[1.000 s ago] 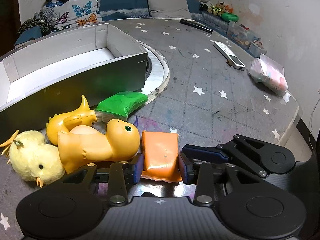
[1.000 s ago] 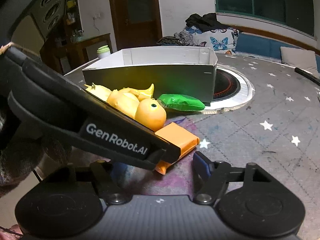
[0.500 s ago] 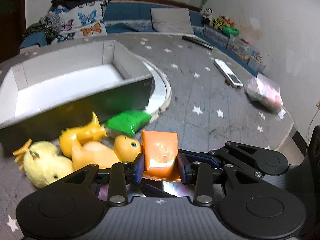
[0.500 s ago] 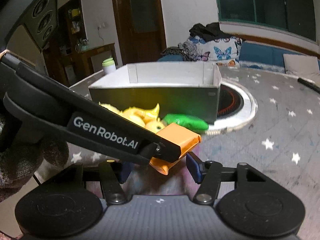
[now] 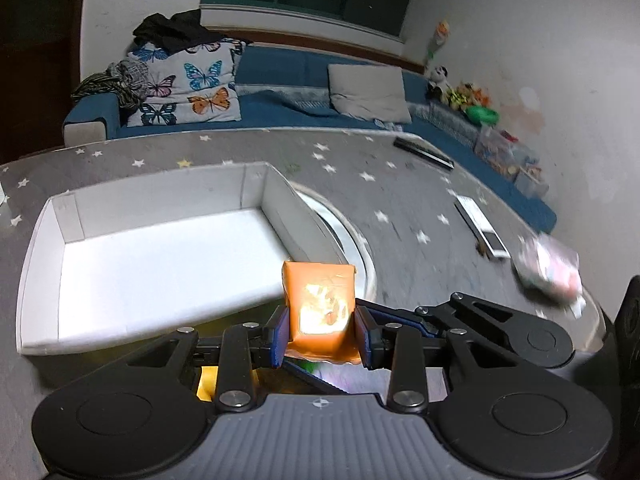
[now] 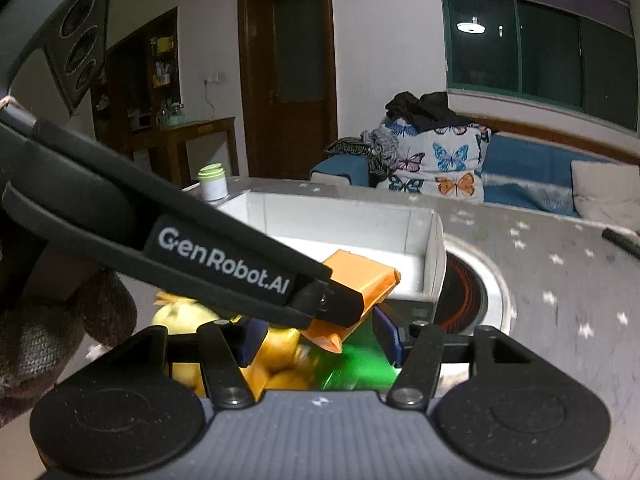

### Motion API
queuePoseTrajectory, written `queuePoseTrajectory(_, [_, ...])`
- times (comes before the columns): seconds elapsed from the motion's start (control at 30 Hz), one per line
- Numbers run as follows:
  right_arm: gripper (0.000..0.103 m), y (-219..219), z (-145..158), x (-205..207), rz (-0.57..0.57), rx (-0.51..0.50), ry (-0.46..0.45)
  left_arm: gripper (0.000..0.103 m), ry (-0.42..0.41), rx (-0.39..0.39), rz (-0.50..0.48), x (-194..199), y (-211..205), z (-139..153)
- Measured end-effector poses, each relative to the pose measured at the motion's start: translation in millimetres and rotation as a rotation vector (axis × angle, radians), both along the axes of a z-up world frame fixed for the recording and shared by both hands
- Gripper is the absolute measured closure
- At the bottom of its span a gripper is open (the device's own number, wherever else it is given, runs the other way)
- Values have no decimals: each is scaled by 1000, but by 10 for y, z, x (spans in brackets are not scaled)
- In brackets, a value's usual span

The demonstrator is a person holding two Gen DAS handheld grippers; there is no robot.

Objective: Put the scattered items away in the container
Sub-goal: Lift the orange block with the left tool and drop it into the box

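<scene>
My left gripper (image 5: 320, 332) is shut on an orange packet (image 5: 320, 304) and holds it in the air near the front right corner of the open white box (image 5: 160, 264). In the right wrist view the packet (image 6: 360, 280) shows beside the box (image 6: 436, 248), gripped by the left gripper's fingers (image 6: 340, 304). My right gripper (image 6: 316, 340) is open and empty, above the yellow duck toy (image 6: 276, 356), the yellow plush chick (image 6: 180, 316) and the green packet (image 6: 356, 368) on the table.
A round inset burner (image 5: 352, 248) lies right of the box. Two remotes (image 5: 480, 228) (image 5: 424, 152) and a plastic bag (image 5: 548, 268) lie on the starred grey tabletop. A white jar (image 6: 214, 182) stands behind the box. A sofa (image 5: 280, 88) runs behind the table.
My left gripper has lifted the orange packet off the table and carried it up toward the box. My right gripper has risen with it and stays open.
</scene>
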State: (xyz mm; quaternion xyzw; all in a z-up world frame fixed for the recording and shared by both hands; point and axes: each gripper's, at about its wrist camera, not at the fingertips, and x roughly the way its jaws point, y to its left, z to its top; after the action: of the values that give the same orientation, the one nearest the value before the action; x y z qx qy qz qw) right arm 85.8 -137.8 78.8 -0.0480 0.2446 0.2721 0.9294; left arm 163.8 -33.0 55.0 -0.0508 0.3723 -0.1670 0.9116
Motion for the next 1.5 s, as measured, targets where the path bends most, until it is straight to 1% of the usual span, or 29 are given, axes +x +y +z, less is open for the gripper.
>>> queuePoseTrajectory(0.23, [44, 26, -50, 354, -22, 12, 18, 66, 27, -41, 34, 395, 75, -35])
queuePoseTrajectory(0.37, [44, 27, -95, 551, -35, 24, 36, 66, 54, -73, 47, 553, 110, -93])
queuePoseTrajectory(0.5, [44, -1, -156, 677, -47, 36, 58, 66, 74, -85, 53, 646, 120, -161])
queuePoseTrajectory(0.7, [43, -72, -206, 720, -60, 55, 67, 65, 87, -102, 72, 691, 151, -193])
queuePoseTrajectory(1.03, [42, -133, -210, 685, -87, 56, 60, 65, 79, -114, 73, 677, 136, -174])
queuePoseTrajectory(1.23, [42, -115, -208, 679, -91, 56, 57, 65, 73, -137, 91, 680, 179, -150])
queuePoseTrajectory(1.33, [42, -103, -203, 667, -93, 57, 58, 65, 48, -130, 94, 674, 168, -101])
queuePoseTrajectory(1.5, [42, -102, -188, 655, -94, 60, 57, 65, 42, -115, 93, 659, 151, -80])
